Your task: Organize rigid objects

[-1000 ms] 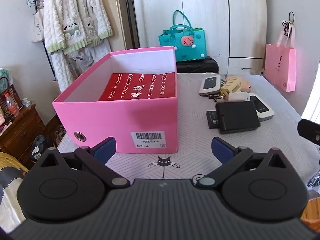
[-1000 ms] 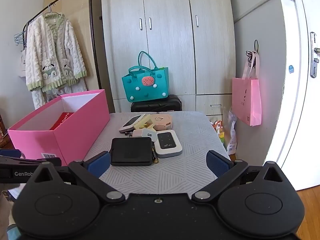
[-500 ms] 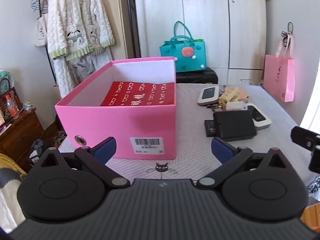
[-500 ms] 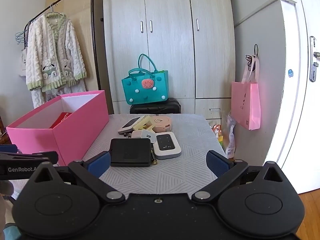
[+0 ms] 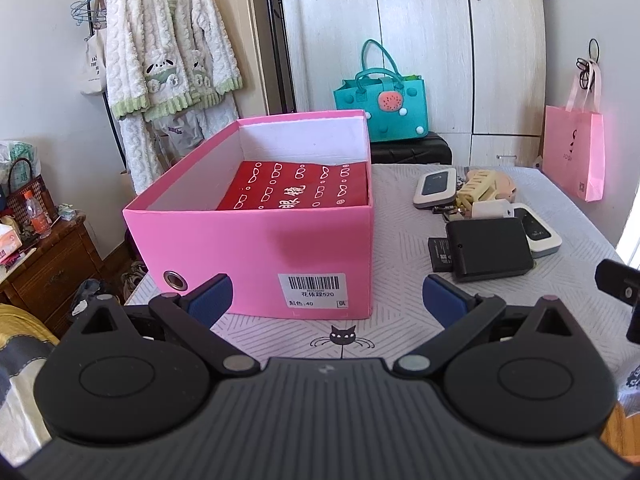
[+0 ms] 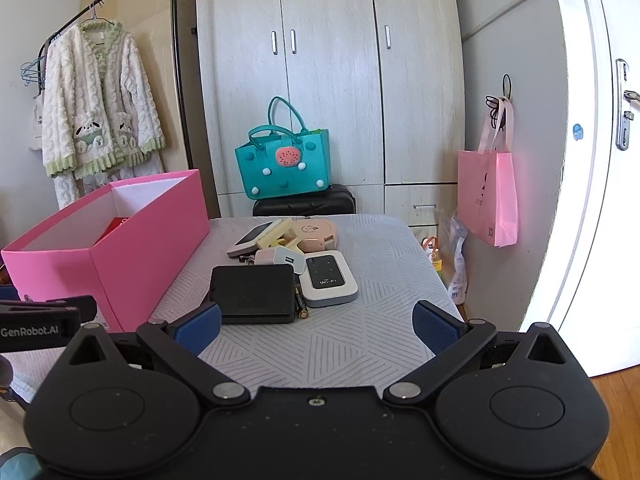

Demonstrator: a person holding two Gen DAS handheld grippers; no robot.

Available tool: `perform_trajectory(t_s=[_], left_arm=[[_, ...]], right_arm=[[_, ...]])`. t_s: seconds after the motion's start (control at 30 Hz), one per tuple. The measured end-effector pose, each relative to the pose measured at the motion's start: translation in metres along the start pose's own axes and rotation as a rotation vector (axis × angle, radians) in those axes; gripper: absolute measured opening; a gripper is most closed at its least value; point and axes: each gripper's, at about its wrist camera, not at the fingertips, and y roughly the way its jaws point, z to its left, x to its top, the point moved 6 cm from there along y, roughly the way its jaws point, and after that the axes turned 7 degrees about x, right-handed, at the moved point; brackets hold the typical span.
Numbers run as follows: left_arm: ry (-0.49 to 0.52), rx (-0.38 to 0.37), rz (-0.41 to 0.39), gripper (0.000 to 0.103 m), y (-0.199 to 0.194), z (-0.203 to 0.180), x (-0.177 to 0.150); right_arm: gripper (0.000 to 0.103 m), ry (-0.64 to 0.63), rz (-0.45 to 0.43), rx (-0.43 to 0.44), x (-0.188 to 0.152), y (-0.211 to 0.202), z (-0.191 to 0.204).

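A fluffy white robe (image 6: 100,104) with green trim hangs on a black rack at the left. A teal bag (image 6: 282,166) with a watermelon patch sits on a black case (image 6: 304,204) behind the far edge of the desk. A pink paper bag (image 6: 488,196) hangs on the wall at the right. Tall pale cupboards (image 6: 328,60) stand at the back.

Bare tablecloth (image 6: 320,344) lies open ahead of the right gripper (image 6: 316,326) up to the black case (image 6: 253,294), while the pink box (image 5: 256,248) walls off the left, its red packet (image 5: 296,192) seemingly leaving headroom inside.
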Motion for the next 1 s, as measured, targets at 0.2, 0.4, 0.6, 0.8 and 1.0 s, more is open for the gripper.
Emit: perform_trajectory(t_s=[0.2, 0.4, 0.6, 0.8, 1.0], left_arm=[[-0.001, -0.011, -0.002, 0.103, 0.0002, -0.0013, -0.0002], [-0.018, -0.005, -0.001, 0.103, 0.0018, 0.0039, -0.0013], [-0.035, -0.004, 0.009, 0.103, 0.0064, 0.0060, -0.0033], [-0.019, -0.024, 0.008, 0.103, 0.0058, 0.0034, -0.0043], [-0.009, -0.057, 0.028, 0.103, 0.0013, 0.0043, -0.0047]], right_arm=[[0.103, -0.007, -0.002, 0.004, -0.0001, 0.0005, 0.0025], [0.103, -0.012, -0.010, 0.003, -0.0014, 0.0003, 0.0044], [0.103, -0.009, -0.020, 0.000, -0.0020, 0.0010, 0.0079], [0.103, -0.010, -0.027, -0.009, -0.0022, 0.0006, 0.0068], [0.103, 0.002, -0.023, -0.005, -0.0010, -0.0026, 0.0061]])
